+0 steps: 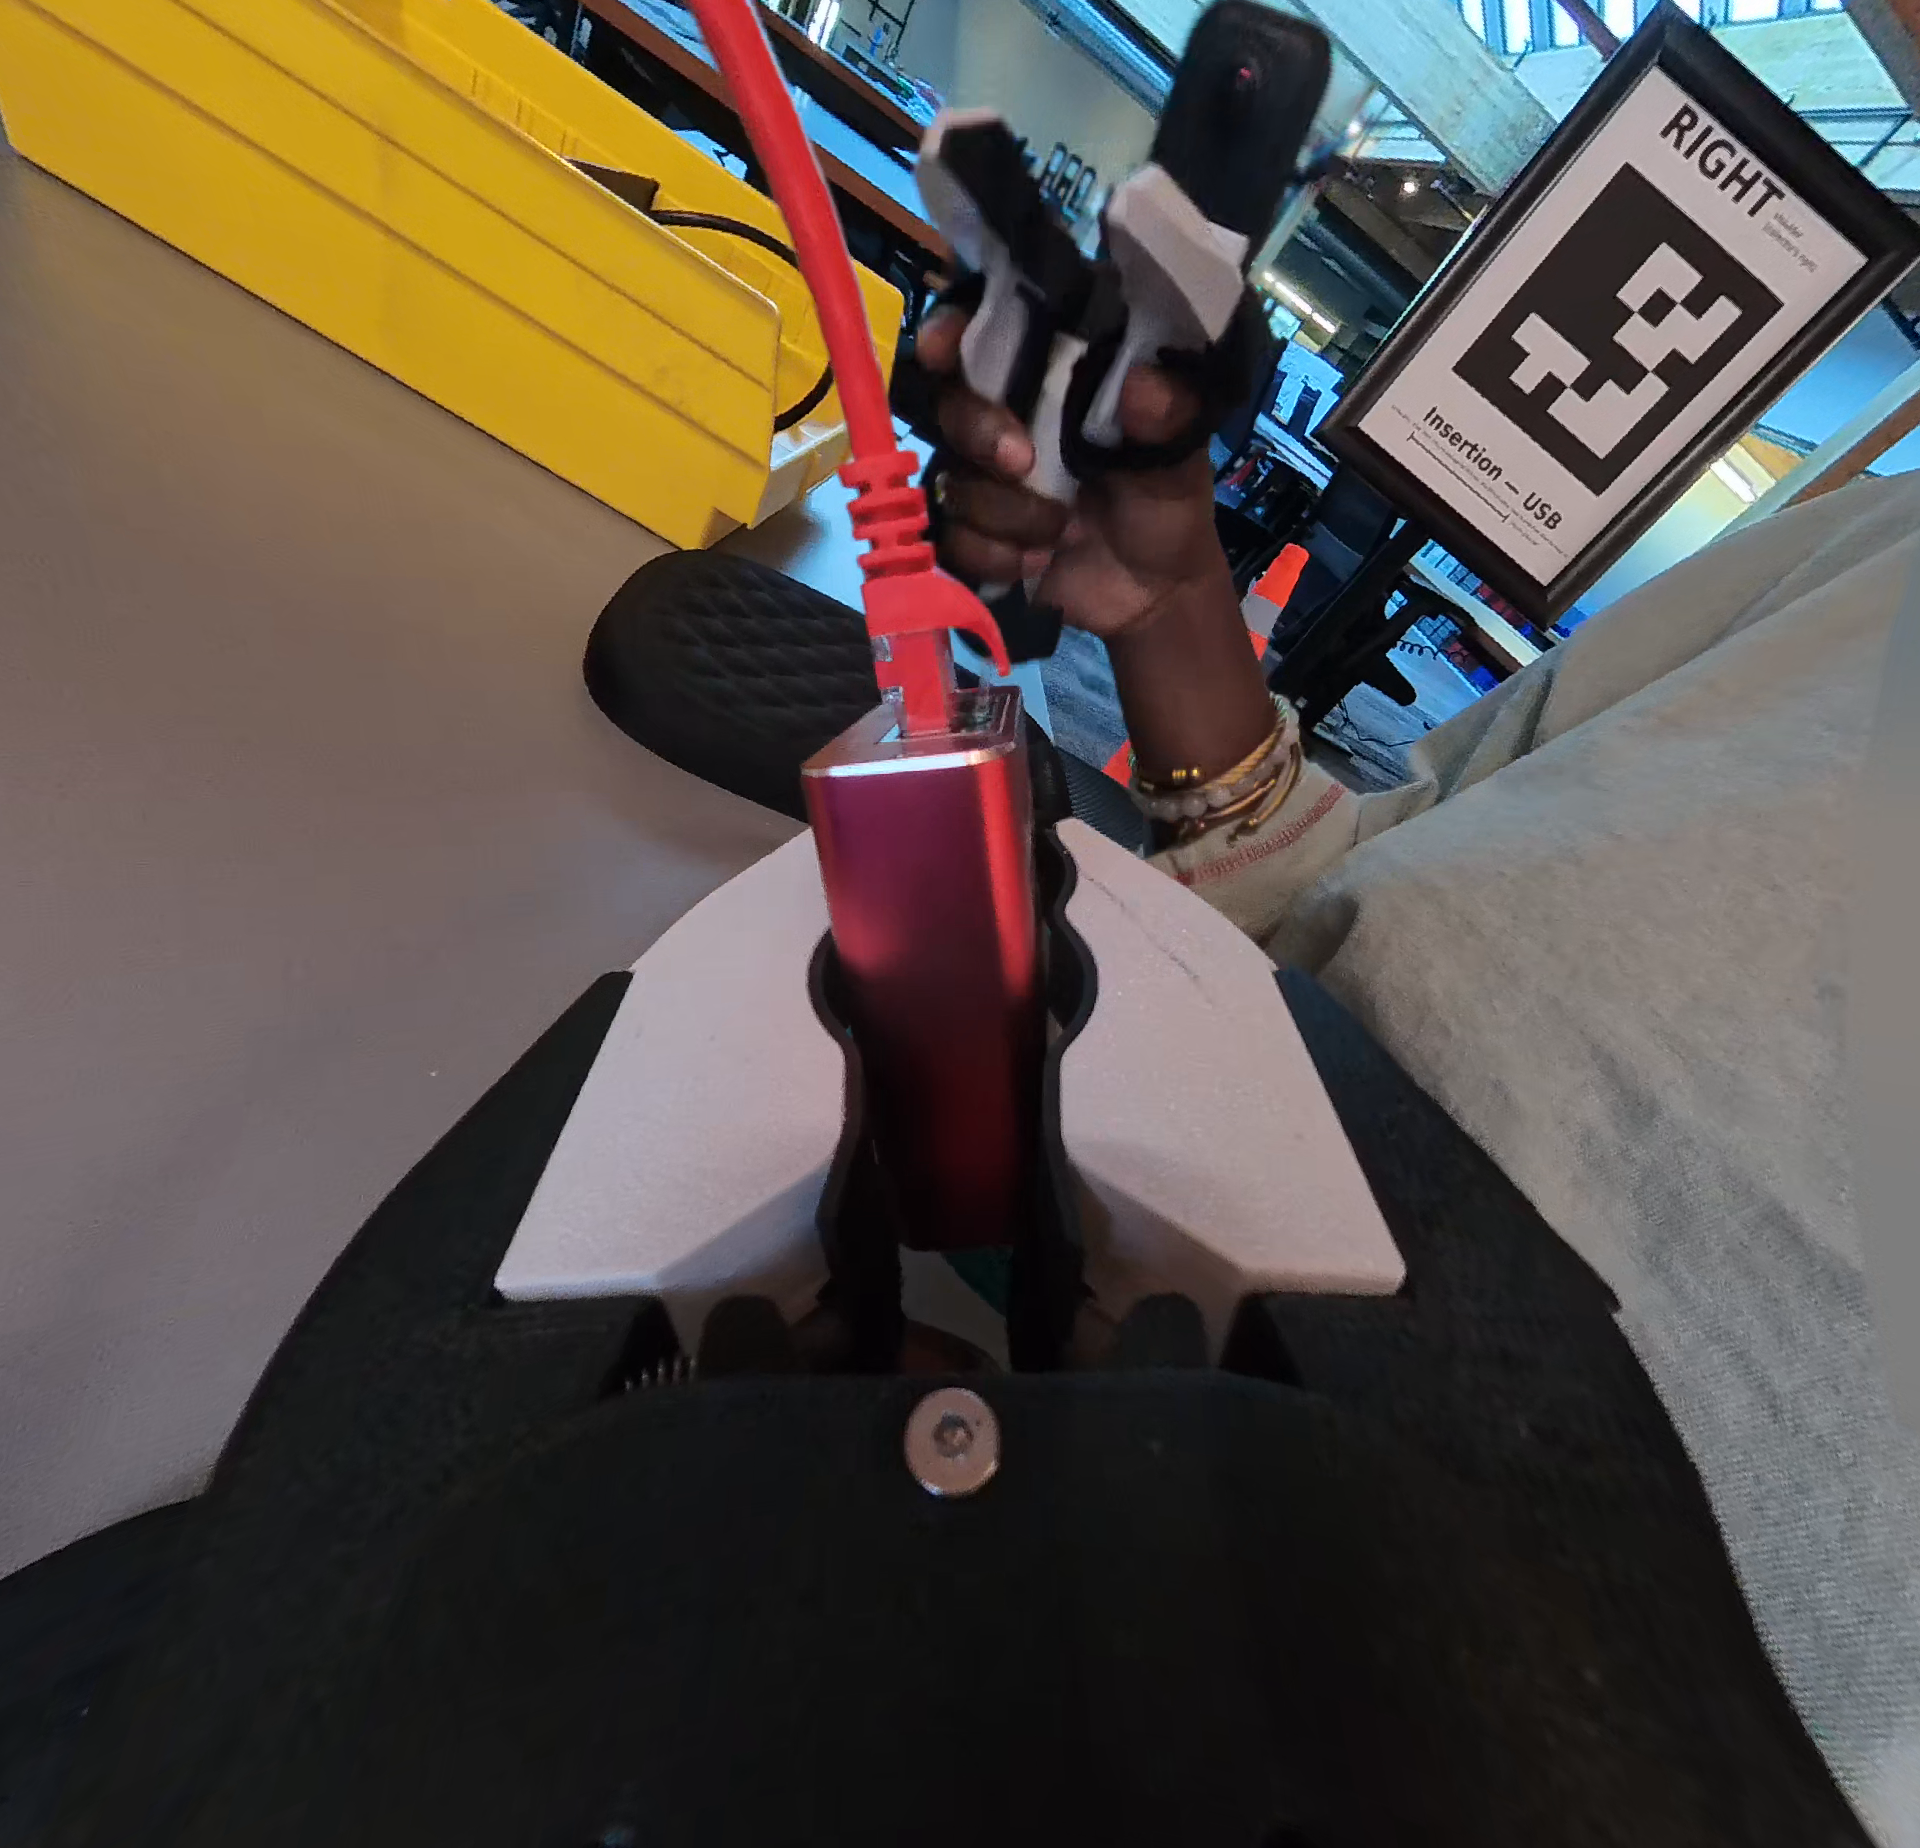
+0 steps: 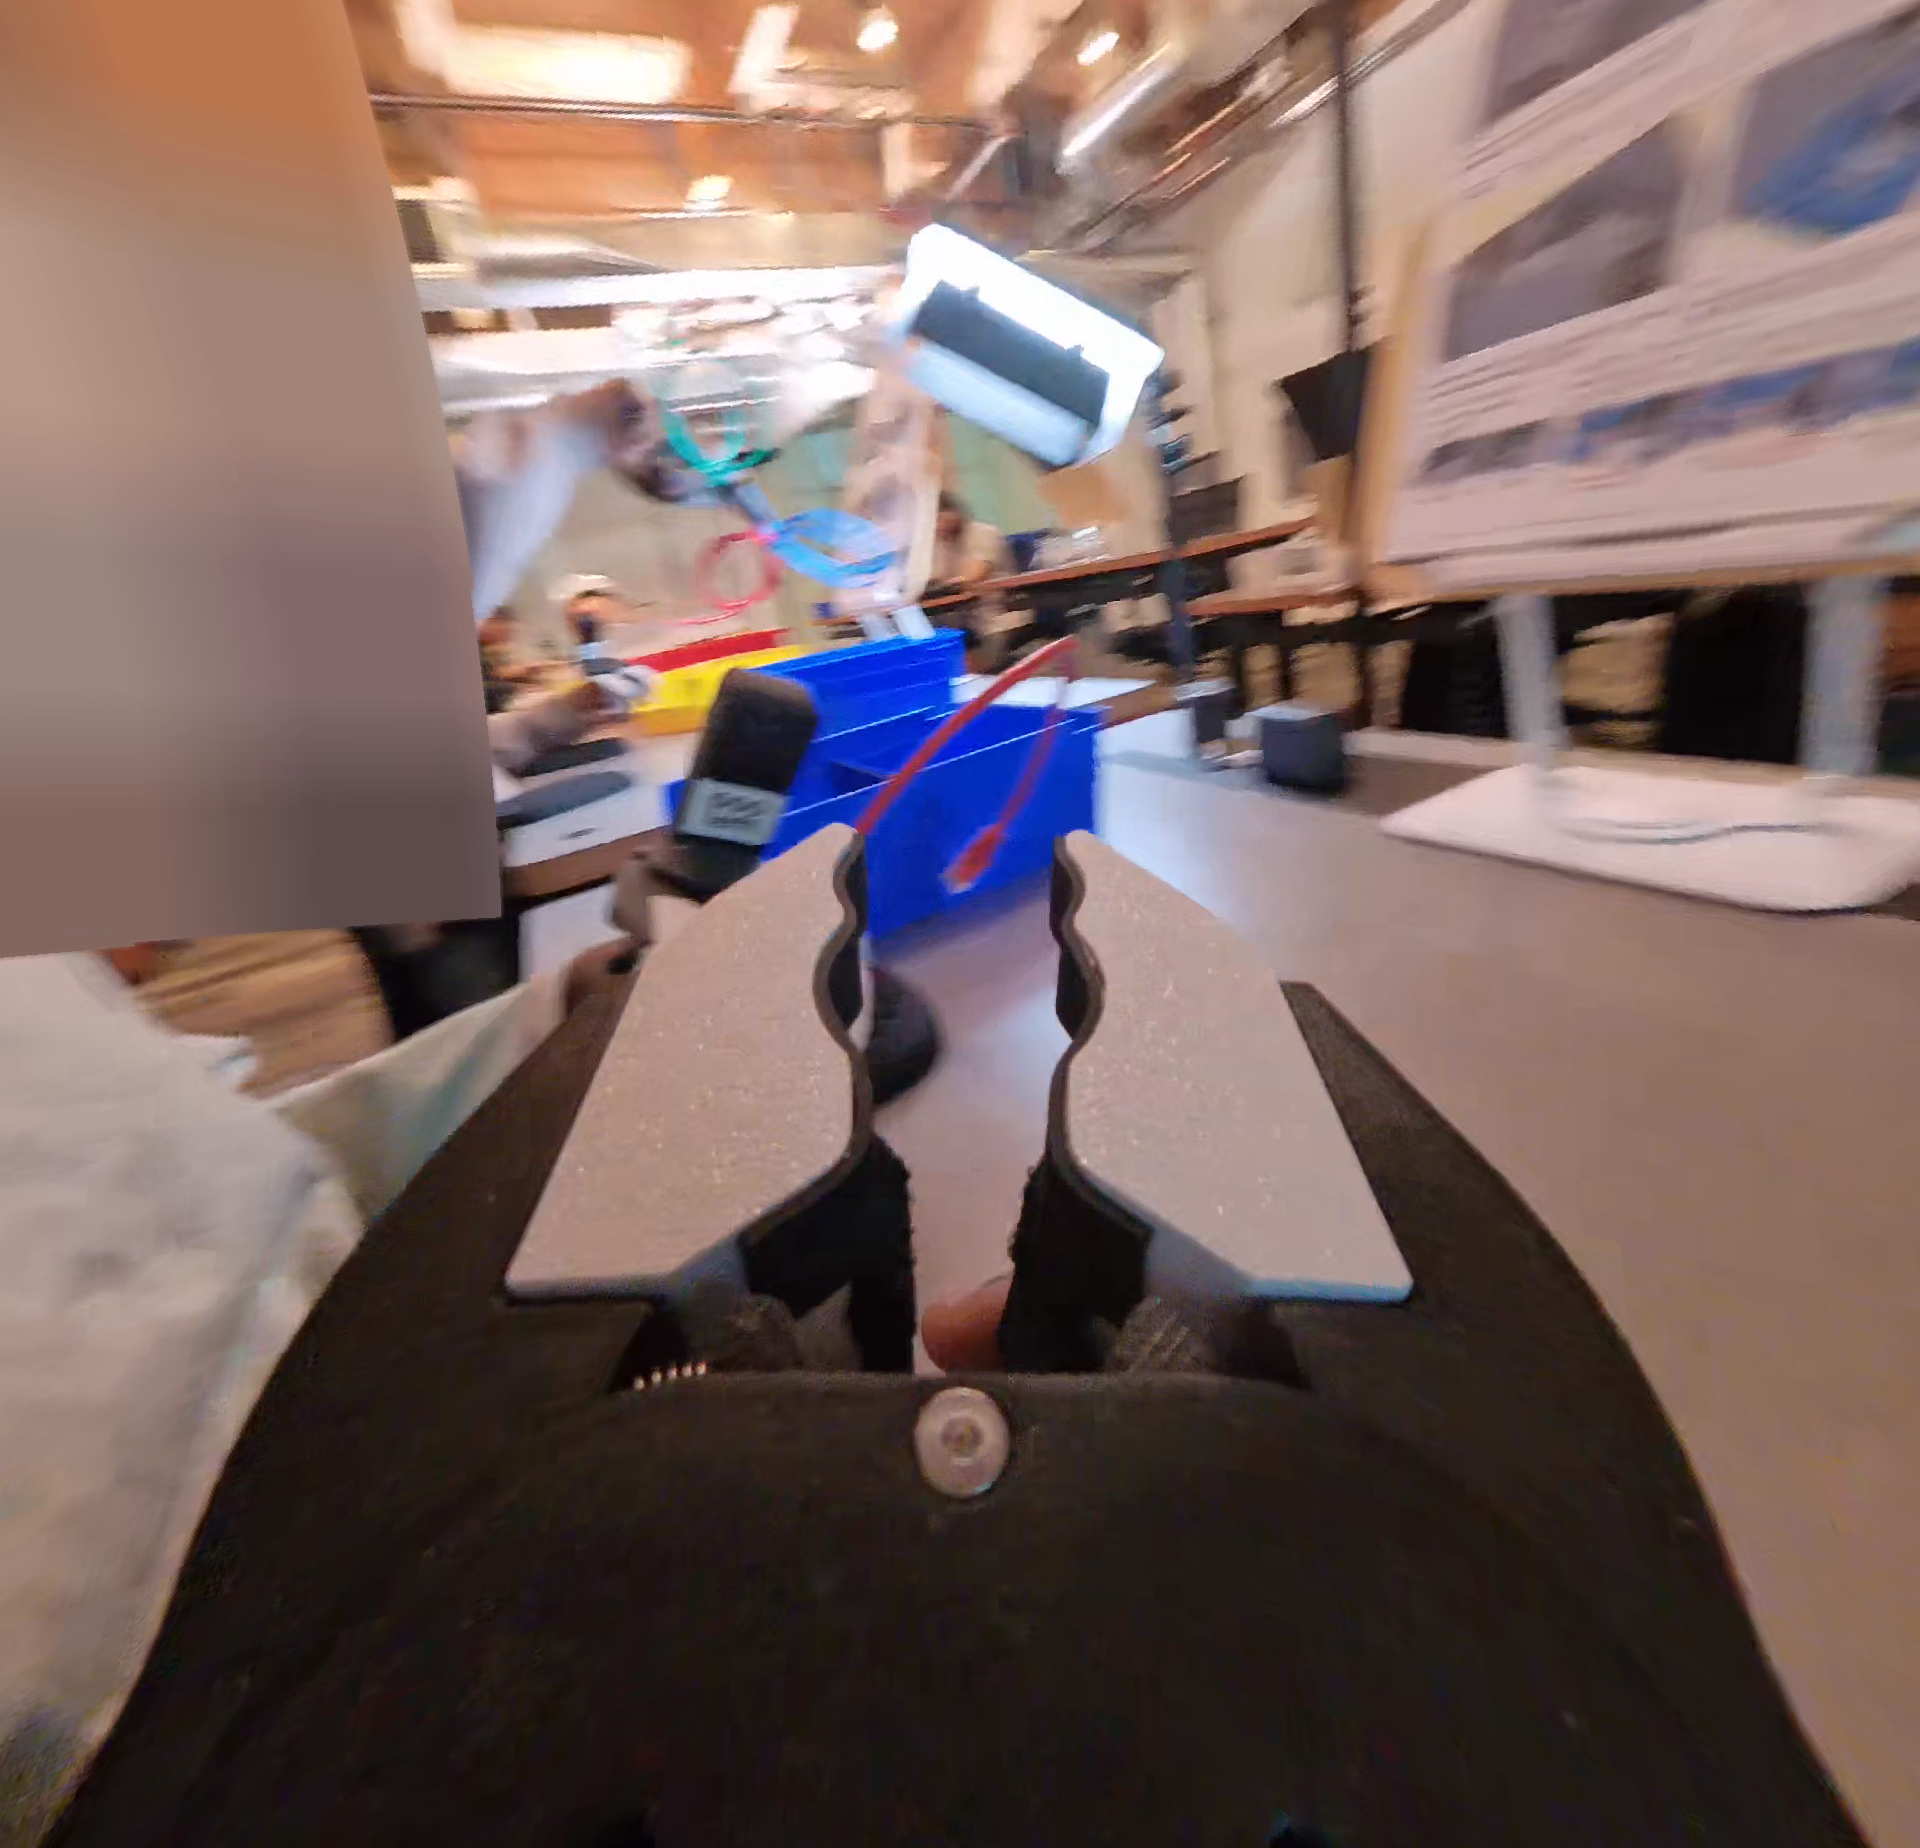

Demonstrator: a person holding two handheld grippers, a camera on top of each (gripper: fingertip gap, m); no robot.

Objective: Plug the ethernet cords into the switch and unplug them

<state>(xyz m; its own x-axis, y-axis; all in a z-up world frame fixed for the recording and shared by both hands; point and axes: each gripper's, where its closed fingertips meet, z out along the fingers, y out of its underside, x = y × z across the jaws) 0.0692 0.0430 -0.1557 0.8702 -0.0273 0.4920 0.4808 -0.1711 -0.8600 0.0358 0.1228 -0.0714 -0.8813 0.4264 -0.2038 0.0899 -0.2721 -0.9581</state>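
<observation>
In the left wrist view my left gripper [image 1: 930, 848] is shut on a slim red metal switch [image 1: 925, 977] and holds it upright above the grey table [image 1: 260, 811]. A red ethernet cord [image 1: 800, 198] rises from its plug [image 1: 914, 645], which sits in the port on the switch's top end. My right gripper [image 1: 1049, 172], held in a hand, hovers just beyond the plug, apart from it. In the right wrist view my right gripper [image 2: 958, 848] is open and empty. The cord's other end [image 2: 975, 860] dangles free in front of it.
A yellow bin [image 1: 416, 240] stands on the table at the left, with a black textured pad [image 1: 717, 655] beside it. A framed marker sign [image 1: 1621, 292] stands at the right. A blue bin [image 2: 914, 697] and a white stand base [image 2: 1662, 848] lie ahead. A grey sleeve [image 1: 1610, 967] fills the right. My hands' fingertips stand some 12 cm from each other.
</observation>
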